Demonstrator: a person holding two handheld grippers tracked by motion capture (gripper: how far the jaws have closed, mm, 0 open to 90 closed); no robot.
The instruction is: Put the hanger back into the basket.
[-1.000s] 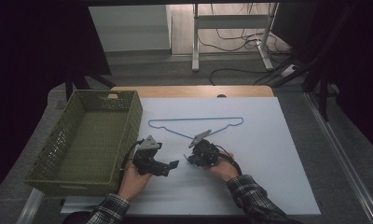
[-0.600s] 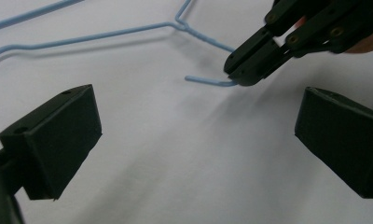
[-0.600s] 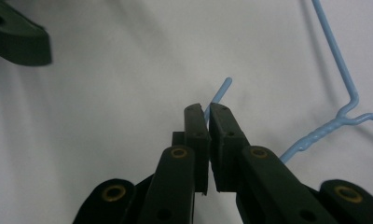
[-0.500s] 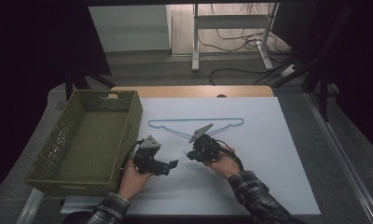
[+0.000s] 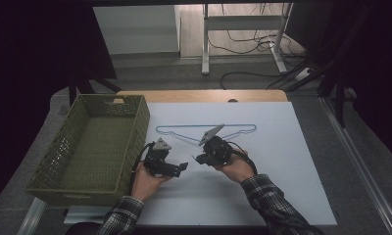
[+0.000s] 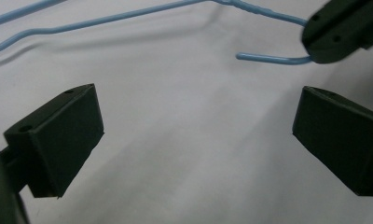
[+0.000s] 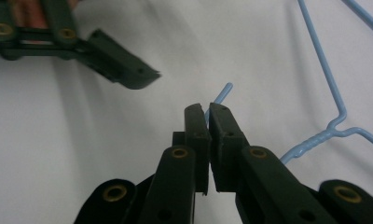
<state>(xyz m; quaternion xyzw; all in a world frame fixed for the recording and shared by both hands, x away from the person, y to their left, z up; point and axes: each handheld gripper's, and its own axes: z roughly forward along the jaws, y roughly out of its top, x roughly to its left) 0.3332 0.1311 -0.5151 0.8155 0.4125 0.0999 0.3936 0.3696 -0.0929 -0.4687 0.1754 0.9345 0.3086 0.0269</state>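
Presently the blue wire hanger's hook [image 7: 222, 95] is clamped in the right tool [image 7: 208, 108]; the left tool [image 6: 194, 126] is held released beside it, bare worktop [image 5: 292, 161] all around.

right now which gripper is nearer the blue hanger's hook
Right. The right gripper has its fingers shut on the hook of the blue hanger; the left gripper sits open beside it, apart from the wire.

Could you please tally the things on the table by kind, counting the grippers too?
Hangers: 1, the blue hanger, its hook pinched in the right gripper.
Baskets: 1, the green basket.
Grippers: 2, that one and the open left gripper.
Total: 4.
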